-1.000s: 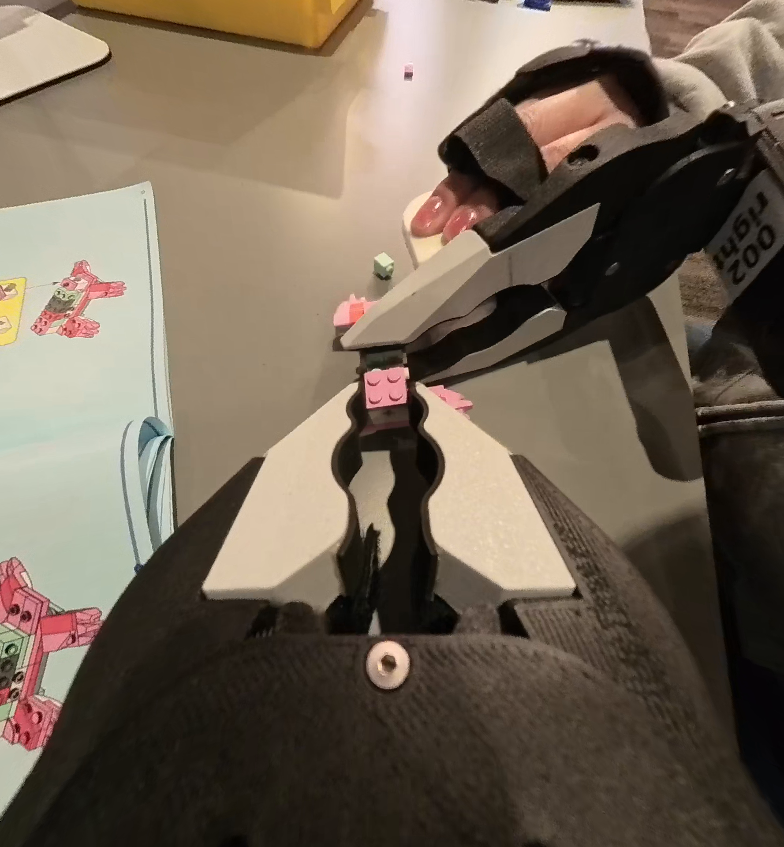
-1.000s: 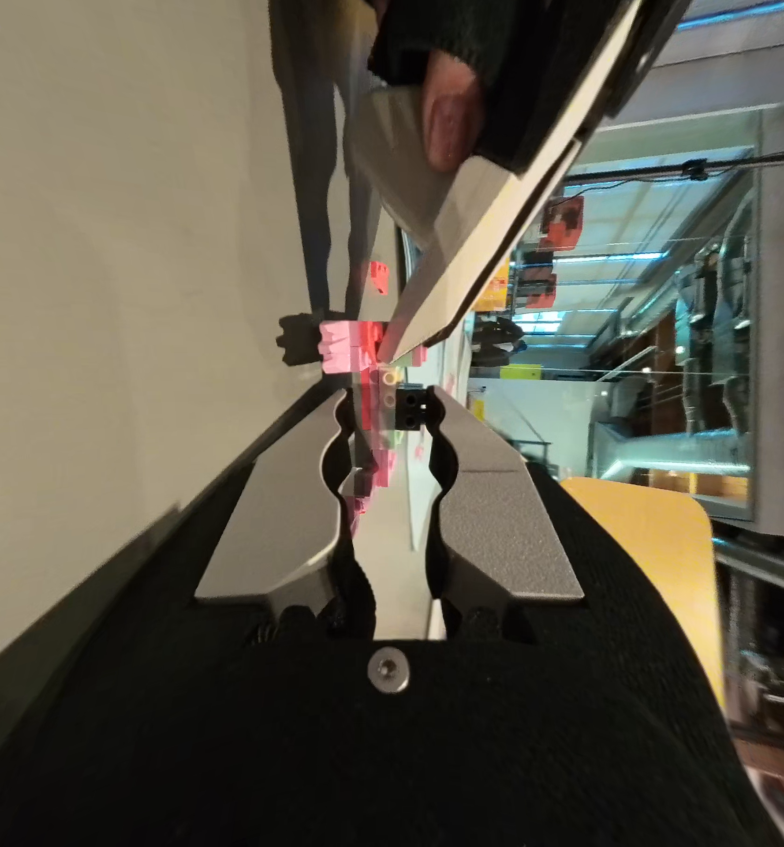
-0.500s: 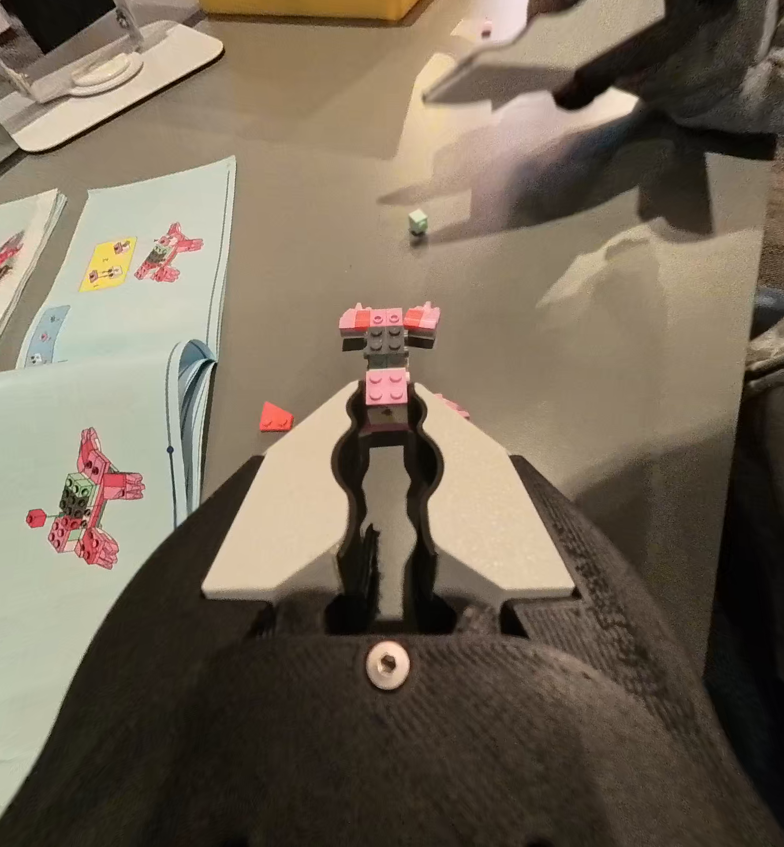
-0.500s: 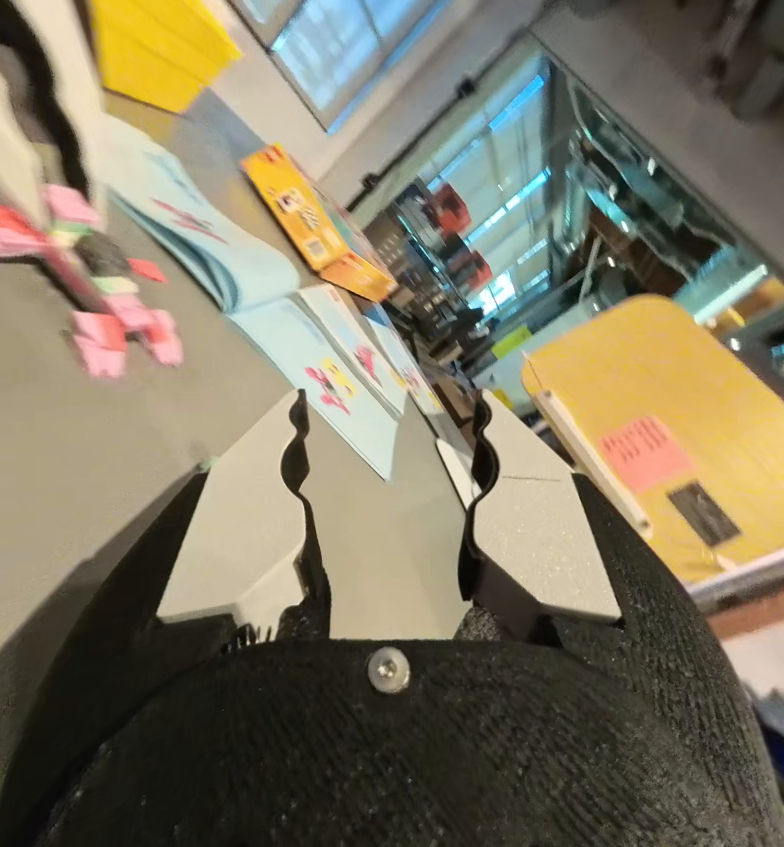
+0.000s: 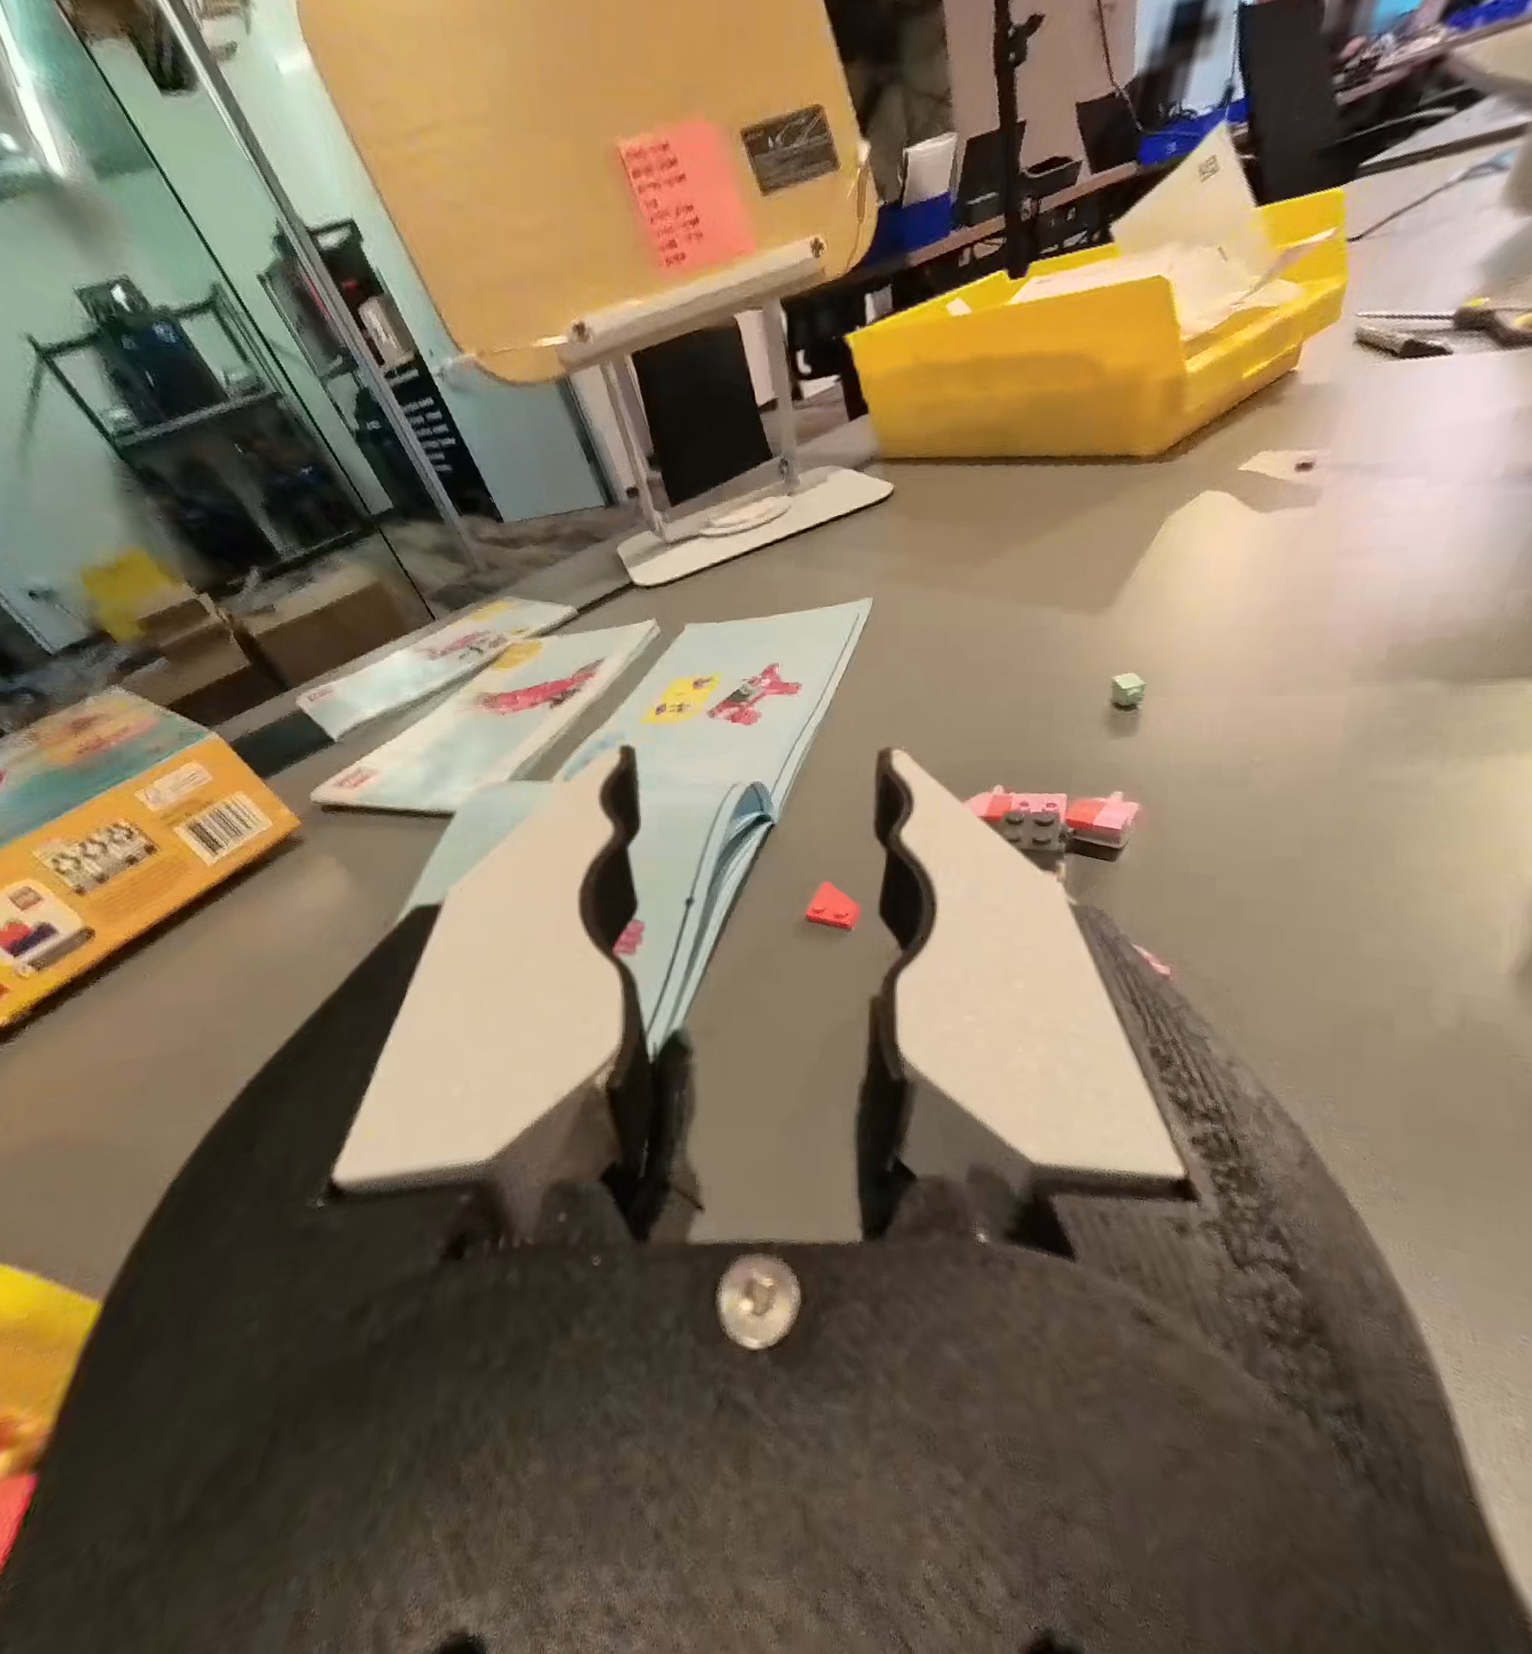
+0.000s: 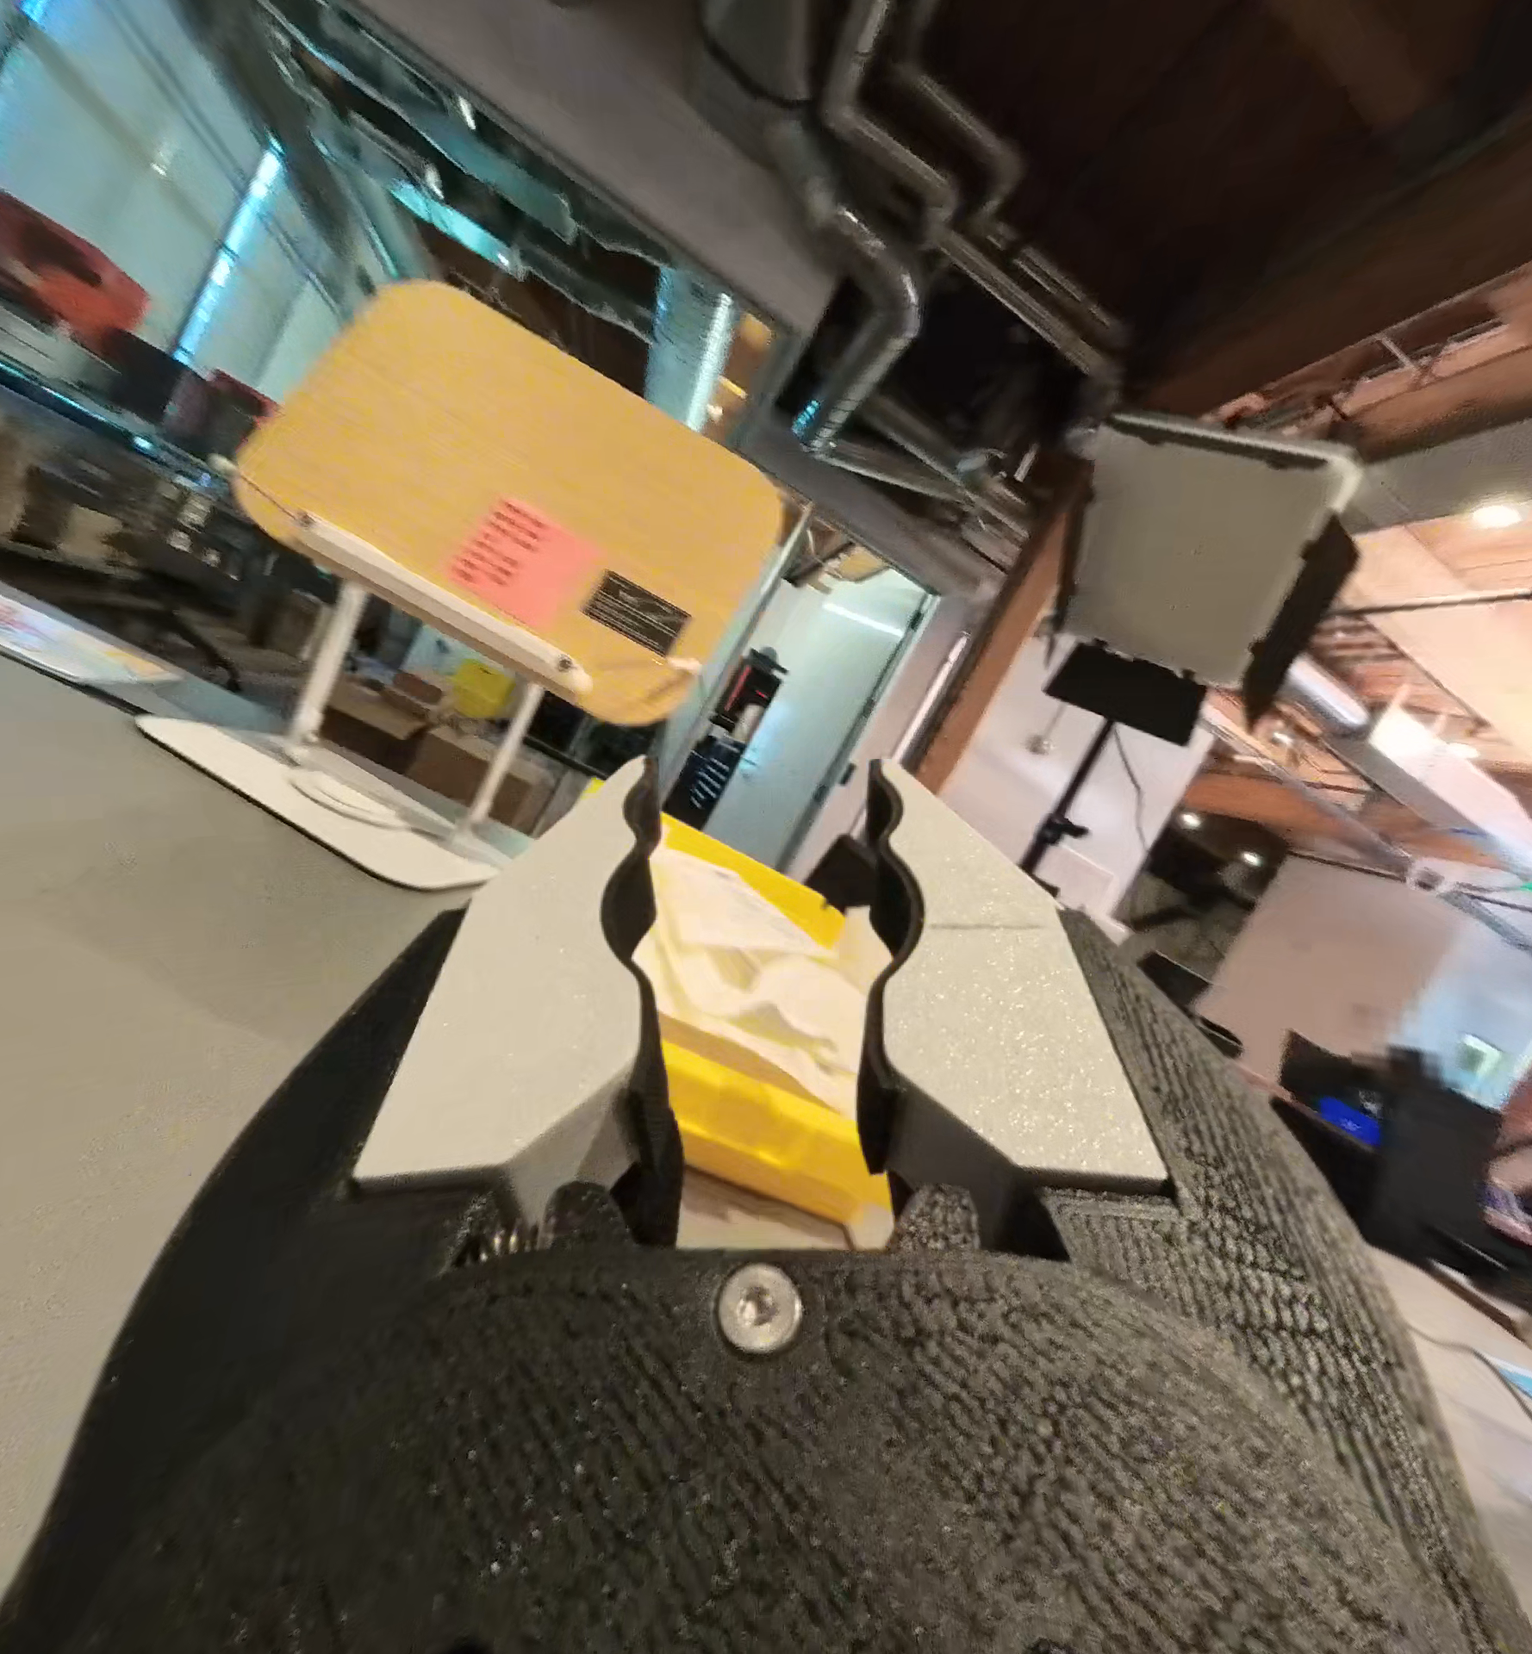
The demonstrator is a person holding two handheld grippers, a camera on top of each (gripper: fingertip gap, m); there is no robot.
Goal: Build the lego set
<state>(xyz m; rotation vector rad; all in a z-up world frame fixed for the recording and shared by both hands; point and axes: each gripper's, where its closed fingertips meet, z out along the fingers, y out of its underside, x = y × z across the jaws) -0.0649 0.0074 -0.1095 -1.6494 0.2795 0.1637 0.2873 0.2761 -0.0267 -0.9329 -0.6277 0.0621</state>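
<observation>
Left gripper (image 5: 752, 788): fingers spread, empty. Only its view shows the pink model (image 5: 1053, 822) lying on the grey table (image 5: 1282, 895), just right of the fingertips, plus red piece (image 5: 832, 906) and open booklet (image 5: 727, 716). Right gripper (image 6: 758, 797): fingers spread, empty, facing the yellow bin (image 6: 744, 1110).

Grey table (image 5: 1282, 895) with booklets (image 5: 736, 707), bricks (image 5: 834, 906), yellow bin (image 5: 1058, 385).

1. Pink lego model (image 5: 1053, 819): near part hidden behind left gripper's right finger (image 5: 995, 976).
2. Open booklet (image 5: 727, 761): lower pages covered by the fingers.
3. Orange box (image 5: 73, 859): cut by left edge.
4. Yellow bin (image 6: 771, 1110): mostly hidden, contents blurred.
</observation>
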